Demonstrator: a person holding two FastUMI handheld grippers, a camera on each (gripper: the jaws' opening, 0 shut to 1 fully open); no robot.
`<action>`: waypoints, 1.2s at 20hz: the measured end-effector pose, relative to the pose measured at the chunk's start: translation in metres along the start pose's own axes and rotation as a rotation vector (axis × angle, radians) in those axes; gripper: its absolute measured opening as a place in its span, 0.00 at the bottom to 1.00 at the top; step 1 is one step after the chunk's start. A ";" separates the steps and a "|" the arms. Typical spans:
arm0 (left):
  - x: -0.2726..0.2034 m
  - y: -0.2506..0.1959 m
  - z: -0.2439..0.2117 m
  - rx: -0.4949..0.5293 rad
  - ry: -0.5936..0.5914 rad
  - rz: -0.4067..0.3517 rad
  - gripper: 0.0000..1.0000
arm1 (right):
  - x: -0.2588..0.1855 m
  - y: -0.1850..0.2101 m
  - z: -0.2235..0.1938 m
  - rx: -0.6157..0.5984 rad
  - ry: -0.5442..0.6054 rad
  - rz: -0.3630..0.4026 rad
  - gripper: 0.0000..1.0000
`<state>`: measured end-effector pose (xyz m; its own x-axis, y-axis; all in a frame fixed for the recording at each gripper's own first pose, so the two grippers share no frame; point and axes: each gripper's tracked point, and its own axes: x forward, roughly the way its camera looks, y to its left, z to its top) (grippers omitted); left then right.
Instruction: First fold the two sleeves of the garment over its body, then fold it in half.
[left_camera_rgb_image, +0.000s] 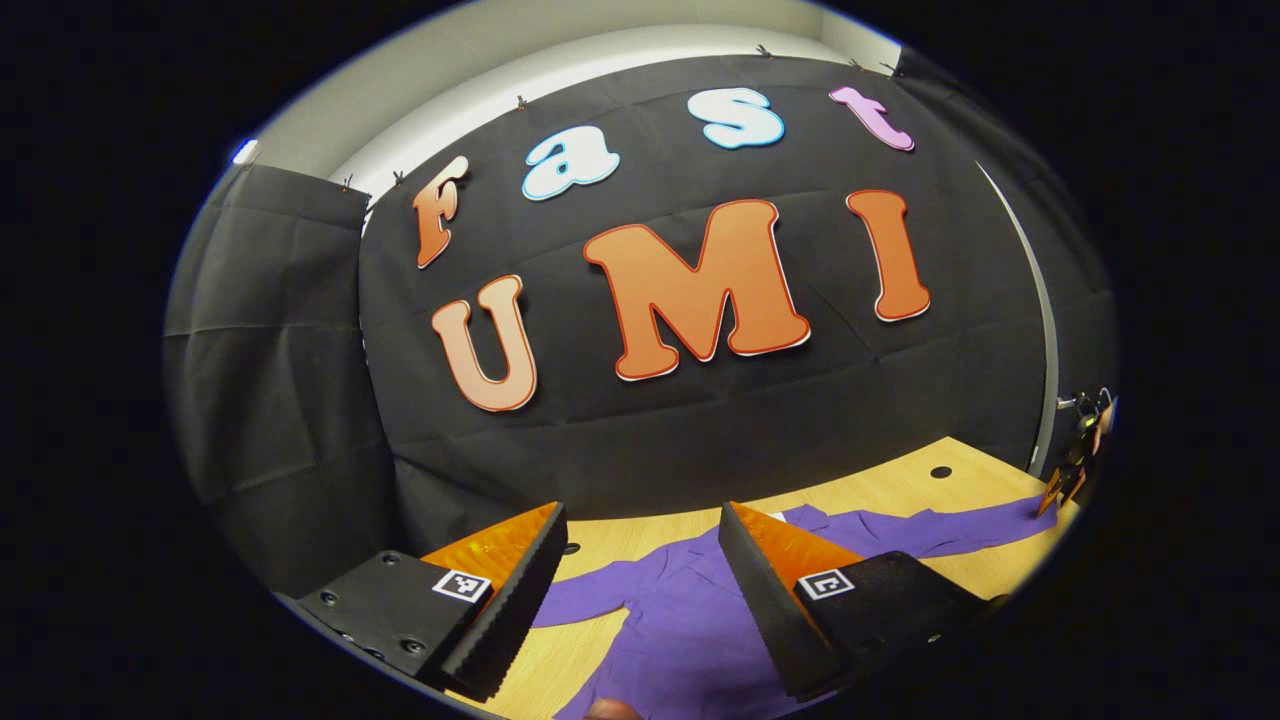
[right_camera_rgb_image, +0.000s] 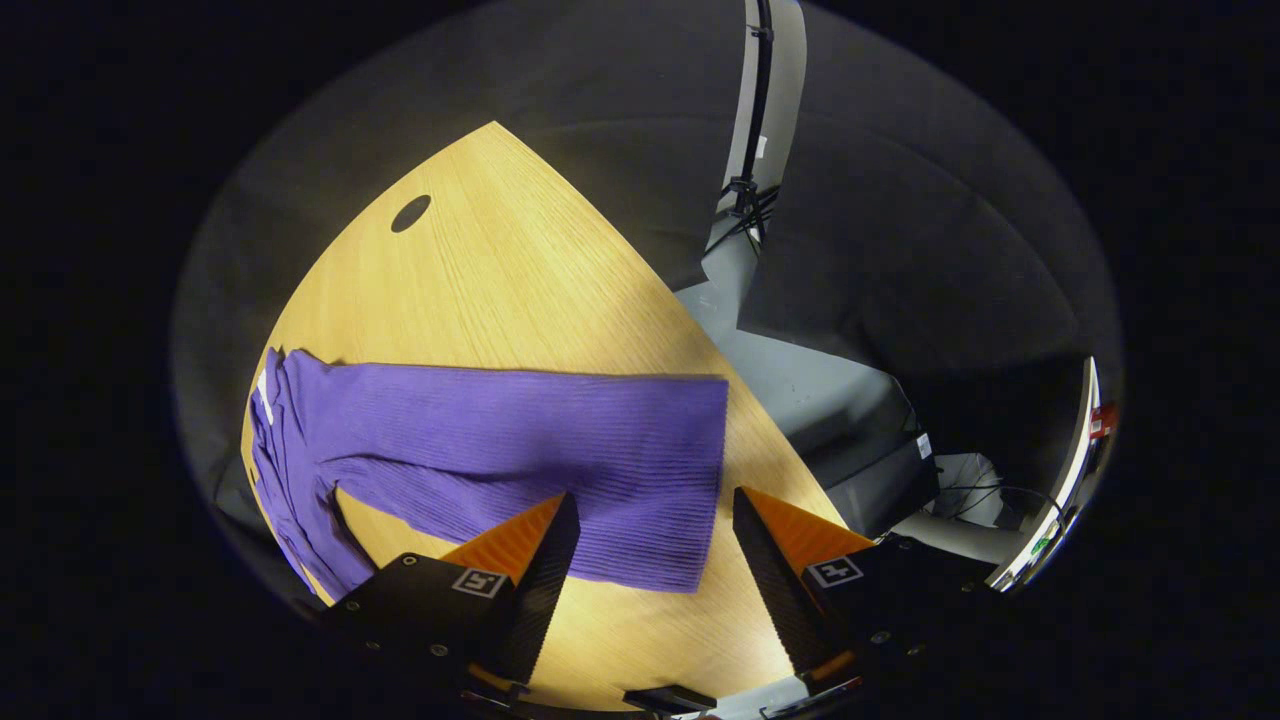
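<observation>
The right gripper (right_camera_rgb_image: 650, 555) is hovering with its jaws spread wide and gripping nothing, directly above the cuff end of a sleeve (right_camera_rgb_image: 560, 450) of the purple garment (right_camera_rgb_image: 300, 460), which is lying flat on the wooden table (right_camera_rgb_image: 500, 290). In the right gripper view the sleeve is stretching straight out from the body, its cuff edge sitting near the table's edge. The left gripper (left_camera_rgb_image: 640, 590) is likewise standing wide open and empty, poised above the garment's body (left_camera_rgb_image: 690, 620), whose two sleeves are extending outward to either side. Judged from this lie, neither sleeve is folded yet, and the first sleeve fold is the step in hand. To do it well, the right gripper should be descending onto the cuff edge, pinching the full thickness of the ribbed knit, then lifting just enough to carry it across the body without dragging the rest. The other gripper (left_camera_rgb_image: 1075, 465) is showing at the far sleeve's end in the left gripper view.
</observation>
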<state>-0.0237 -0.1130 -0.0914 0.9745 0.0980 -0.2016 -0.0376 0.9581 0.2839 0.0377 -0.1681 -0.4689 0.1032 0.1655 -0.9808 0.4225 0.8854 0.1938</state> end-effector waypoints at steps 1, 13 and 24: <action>0.000 0.000 -0.001 0.001 0.006 0.002 0.99 | 0.002 0.000 0.000 -0.005 0.011 -0.021 0.89; 0.006 0.016 -0.007 0.004 0.021 0.016 0.95 | -0.004 0.019 0.004 0.050 0.008 0.008 0.06; 0.024 0.052 -0.005 -0.048 -0.026 -0.044 0.95 | -0.105 0.083 0.007 0.019 -0.139 0.150 0.05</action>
<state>-0.0040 -0.0590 -0.0864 0.9808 0.0496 -0.1884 -0.0051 0.9732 0.2298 0.0682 -0.1146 -0.3495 0.2891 0.2325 -0.9286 0.4099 0.8466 0.3396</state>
